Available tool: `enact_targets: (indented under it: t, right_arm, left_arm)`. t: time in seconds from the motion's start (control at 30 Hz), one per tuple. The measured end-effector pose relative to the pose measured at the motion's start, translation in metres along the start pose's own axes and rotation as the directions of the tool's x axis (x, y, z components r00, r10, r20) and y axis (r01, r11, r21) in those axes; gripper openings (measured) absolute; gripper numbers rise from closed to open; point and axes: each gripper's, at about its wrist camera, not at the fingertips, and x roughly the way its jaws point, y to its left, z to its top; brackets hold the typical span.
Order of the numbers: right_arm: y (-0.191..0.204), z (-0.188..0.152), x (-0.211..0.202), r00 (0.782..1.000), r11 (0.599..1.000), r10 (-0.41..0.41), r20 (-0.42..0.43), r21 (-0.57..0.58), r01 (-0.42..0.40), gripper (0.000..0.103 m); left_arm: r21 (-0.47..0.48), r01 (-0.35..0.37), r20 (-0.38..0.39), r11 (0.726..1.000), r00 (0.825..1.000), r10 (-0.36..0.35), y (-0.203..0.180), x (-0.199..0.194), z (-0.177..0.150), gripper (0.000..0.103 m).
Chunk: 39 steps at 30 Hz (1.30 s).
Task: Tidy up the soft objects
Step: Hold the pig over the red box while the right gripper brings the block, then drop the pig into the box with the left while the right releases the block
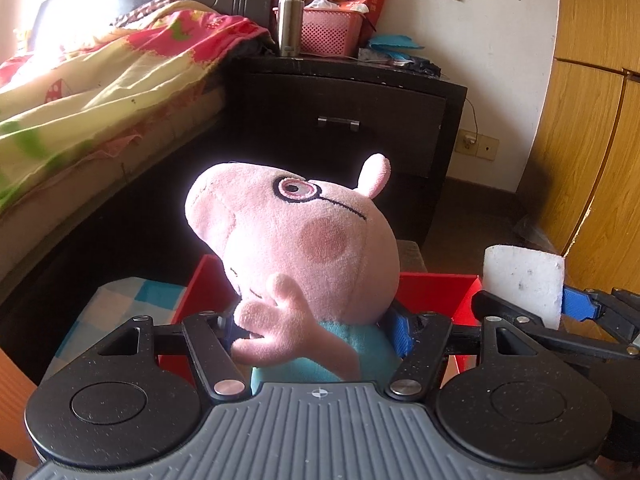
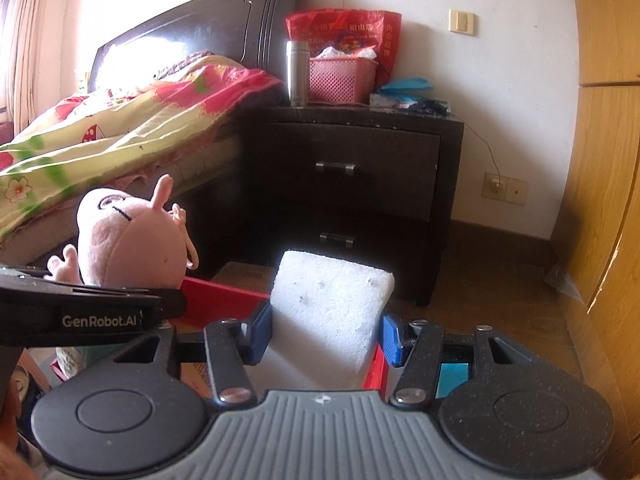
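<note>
Left claw (image 1: 316,336) grips the pig plush (image 1: 296,236); right claw (image 2: 324,336), at three o'clock, clamps the white foam block (image 2: 332,312). Both hang over the red box (image 1: 436,292), seemingly for stowing.

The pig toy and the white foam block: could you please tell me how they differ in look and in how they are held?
The pig toy is pink and rounded, with a face, ear and arms; the foam block is plain white and boxy. The left gripper clamps the pig toy at its teal body; the right gripper clamps the foam block across its sides. Both look soft, and both hang over the red box.
</note>
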Motion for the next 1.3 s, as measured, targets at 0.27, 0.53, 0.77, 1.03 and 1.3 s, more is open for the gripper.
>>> enact_targets:
  t: [0.27,0.53,0.77,1.03,1.3]
  right_arm:
    - [-0.002,-0.008,0.01,1.0,1.0,-0.016,-0.02,-0.002,0.016,0.032]
    - [-0.01,-0.009,0.016,0.999,0.999,-0.035,-0.025,0.027,0.035,0.034]
    - [-0.013,-0.01,0.021,0.999,0.998,-0.032,-0.035,0.048,0.034,0.039]
    - [-0.013,-0.009,0.021,0.999,0.998,-0.019,-0.031,0.065,0.021,0.06]
    - [-0.016,0.002,-0.003,0.999,0.995,-0.027,-0.026,0.09,0.03,0.062]
  left_arm:
    - [-0.003,-0.002,-0.012,1.0,1.0,0.002,0.002,0.007,-0.001,0.066]
    - [-0.011,-0.008,-0.015,1.0,1.0,0.008,0.003,0.011,-0.001,0.067]
    - [-0.019,-0.021,-0.005,1.0,1.0,0.021,0.005,0.011,0.0,0.076]
    - [-0.028,-0.036,0.043,0.999,0.998,0.037,0.007,-0.001,0.008,0.091]
    - [-0.012,-0.024,0.048,1.0,0.999,0.024,0.003,-0.031,0.01,0.091]
